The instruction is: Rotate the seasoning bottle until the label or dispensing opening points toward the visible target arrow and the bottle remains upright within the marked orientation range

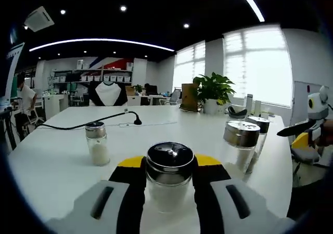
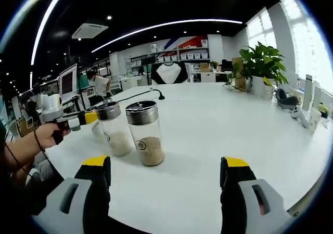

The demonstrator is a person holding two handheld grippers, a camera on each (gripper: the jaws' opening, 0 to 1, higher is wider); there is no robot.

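1. Left gripper (image 1: 169,184) clamped on a seasoning bottle (image 1: 169,179): black jaws press its glass sides, black lid and white contents sit between them.
2. Bottle upright on the white table (image 1: 62,156), at the near edge, centred low in the left gripper view.
3. Small shaker (image 1: 97,143) with white contents stands left of the held bottle, well apart from it.
4. Two steel-lidded jars (image 1: 244,143) stand right of the held bottle, close together, one partly behind the other.
5. Black cable (image 1: 88,124) runs across the table behind the small shaker; potted plant (image 1: 213,93) sits at the far right edge.
6. Right gripper (image 2: 165,184) released: jaws wide apart, bare table between them, touching nothing.
7. In the right gripper view, the same two jars (image 2: 144,132) stand ahead and left of centre, brown grains in the nearer, paler grains in the farther.
8. Left gripper also visible there at the left, gripped by a hand (image 2: 49,135); its tips are hidden behind the farther jar.
9. Target arrow or marking: cannot tell.
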